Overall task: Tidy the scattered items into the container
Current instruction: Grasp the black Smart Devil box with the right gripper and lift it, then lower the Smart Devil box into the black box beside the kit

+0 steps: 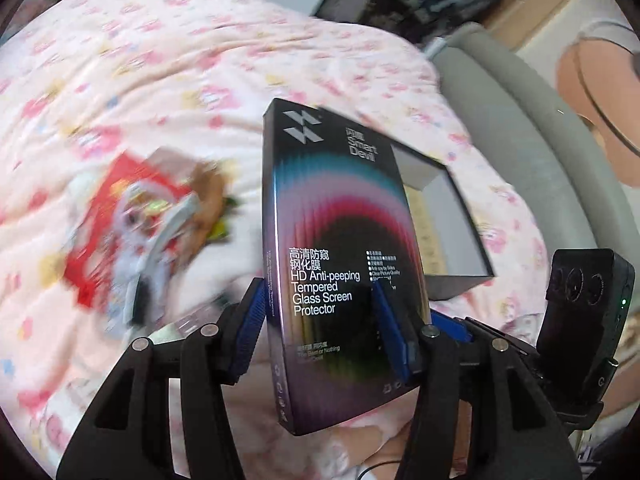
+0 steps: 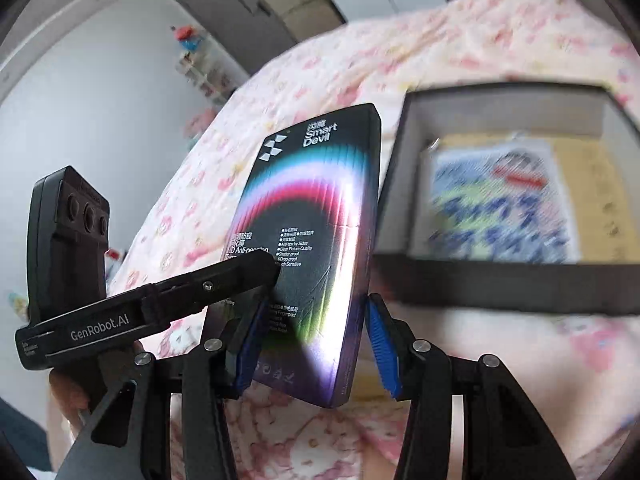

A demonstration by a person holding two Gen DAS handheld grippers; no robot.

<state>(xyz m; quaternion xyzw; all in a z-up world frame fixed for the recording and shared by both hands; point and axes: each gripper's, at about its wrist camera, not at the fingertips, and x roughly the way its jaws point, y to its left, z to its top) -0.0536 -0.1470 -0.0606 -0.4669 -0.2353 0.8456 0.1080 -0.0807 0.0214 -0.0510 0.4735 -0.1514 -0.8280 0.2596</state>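
Two grippers meet at one dark screen protector box (image 1: 340, 264). The left gripper (image 1: 320, 320) squeezes the box between its blue pads (image 1: 252, 332), one pad on the narrow side edge and one on the printed front. In the right wrist view, the right gripper (image 2: 316, 344) has the same box (image 2: 312, 248) between its fingers, with the left pad touching it and the right pad (image 2: 384, 348) just beside its edge. The box stands up tall in the air above the pink flowery blanket (image 1: 140, 92), its long side pointing up and away. Its printed face can be seen. The open dark container (image 2: 508, 276) sits on the blanket just to the right, with papers inside. Other scattered items (image 1: 136, 232) lie blurry on the left.
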